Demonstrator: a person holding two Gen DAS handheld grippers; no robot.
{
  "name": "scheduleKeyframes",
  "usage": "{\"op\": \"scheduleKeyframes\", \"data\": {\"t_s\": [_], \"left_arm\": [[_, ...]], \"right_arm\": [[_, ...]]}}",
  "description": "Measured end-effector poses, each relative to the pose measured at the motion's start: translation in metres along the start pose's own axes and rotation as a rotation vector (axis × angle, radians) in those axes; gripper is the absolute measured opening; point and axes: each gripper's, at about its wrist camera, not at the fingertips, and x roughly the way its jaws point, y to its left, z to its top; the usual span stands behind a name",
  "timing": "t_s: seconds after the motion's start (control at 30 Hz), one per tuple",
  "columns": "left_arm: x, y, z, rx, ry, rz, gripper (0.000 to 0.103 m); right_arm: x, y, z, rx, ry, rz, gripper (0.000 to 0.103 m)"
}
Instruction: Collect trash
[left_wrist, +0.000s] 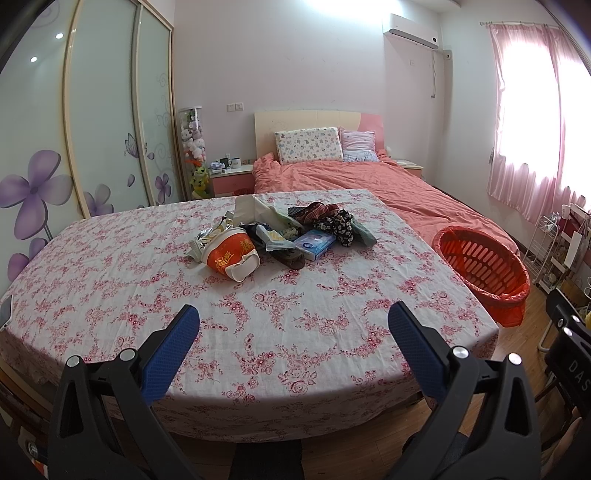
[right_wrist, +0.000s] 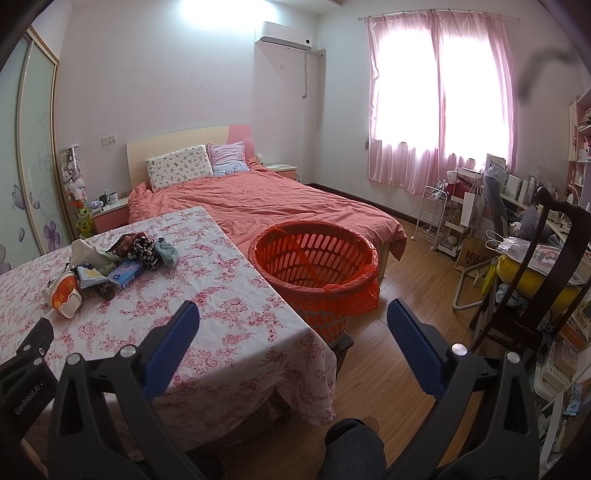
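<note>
A heap of litter lies mid-table on the floral cloth (left_wrist: 295, 325): an orange instant-noodle cup (left_wrist: 231, 258) on its side, foil wrappers (left_wrist: 210, 236), a blue tissue pack (left_wrist: 314, 245), a white bag (left_wrist: 251, 210) and dark socks (left_wrist: 332, 219). The same noodle cup (right_wrist: 66, 291) and tissue pack (right_wrist: 127, 275) show far left in the right wrist view. An orange basket (right_wrist: 314, 269) with a red liner stands off the table's right edge, also seen as the basket (left_wrist: 484, 269). My left gripper (left_wrist: 293, 323) hangs open over the near table, short of the heap. My right gripper (right_wrist: 293, 321) is open near the table corner, before the basket.
A bed with a salmon cover (right_wrist: 280, 206) lies behind the table. Wardrobe doors (left_wrist: 103, 122) stand at left. A white rack (right_wrist: 436, 218), bags, a dark chair (right_wrist: 532, 280) and a cluttered desk crowd the right. Wooden floor (right_wrist: 406, 295) lies between. A person's knee (right_wrist: 354, 446) shows below.
</note>
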Motion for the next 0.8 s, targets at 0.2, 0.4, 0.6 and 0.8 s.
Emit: {"op": "scheduleKeyframes", "data": {"t_s": [0.2, 0.4, 0.6, 0.8], "left_arm": [[0.0003, -0.0015, -0.0006, 0.000, 0.001, 0.000, 0.101], [0.0005, -0.0033, -0.0013, 0.001, 0.001, 0.000, 0.101], [0.0007, -0.0049, -0.0020, 0.001, 0.003, 0.000, 0.101], [0.0008, -0.0065, -0.0028, 0.000, 0.002, 0.000, 0.101]], "right_arm": [[0.0000, -0.0001, -0.0003, 0.000, 0.000, 0.000, 0.099], [0.0002, -0.0001, -0.0005, -0.001, 0.000, 0.000, 0.099], [0.0005, -0.0002, -0.0004, 0.000, 0.001, 0.000, 0.099], [0.0008, -0.0003, -0.0004, 0.000, 0.001, 0.000, 0.099]]}}
